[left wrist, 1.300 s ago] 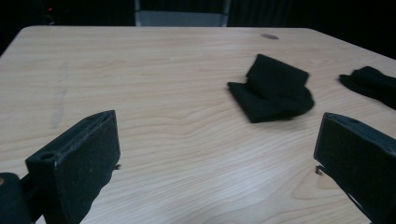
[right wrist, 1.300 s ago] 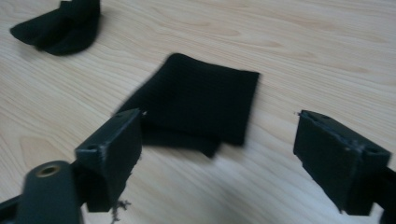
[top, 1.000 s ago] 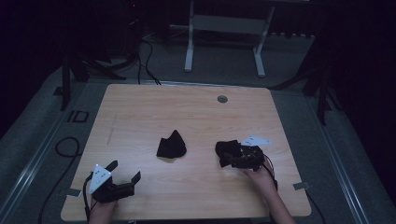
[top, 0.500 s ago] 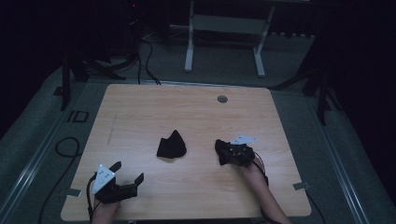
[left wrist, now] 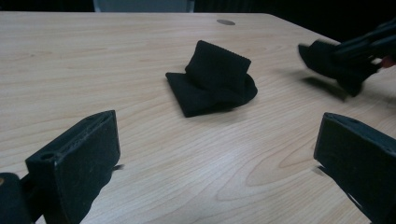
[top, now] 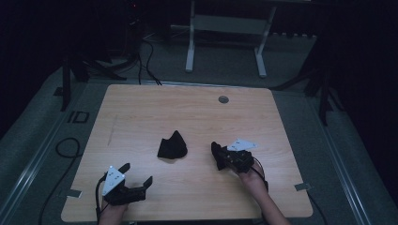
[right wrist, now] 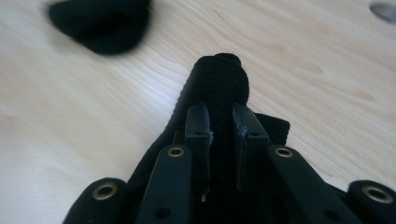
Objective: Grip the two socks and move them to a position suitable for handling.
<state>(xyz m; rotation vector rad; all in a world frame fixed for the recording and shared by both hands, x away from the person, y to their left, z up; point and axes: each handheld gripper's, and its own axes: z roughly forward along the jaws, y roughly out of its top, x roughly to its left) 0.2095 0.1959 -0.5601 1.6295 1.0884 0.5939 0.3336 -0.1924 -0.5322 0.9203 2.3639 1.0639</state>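
A crumpled black sock [top: 172, 146] [left wrist: 212, 84] [right wrist: 100, 23] lies near the middle of the wooden table [top: 141, 108]. My right gripper [top: 219, 155] [right wrist: 220, 122] is shut on a second black sock [right wrist: 219, 86] [left wrist: 331, 60], held just above the table to the right of the first one. In the right gripper view the cloth is pinched between the two narrow jaws and sticks out past them. My left gripper [top: 137, 176] [left wrist: 210, 154] stands open at the near left, its jaws wide apart with nothing between them, pointed toward the lying sock.
A round grey grommet [top: 223, 99] [left wrist: 226, 22] sits in the table top near the far edge. Beyond the table stands a white frame [top: 225, 28] on the dim floor, with cables [top: 145, 51] trailing at the left.
My right gripper has carried its sock leftward, closer to the lying sock. My left gripper has shifted slightly to the right along the near edge, still open.
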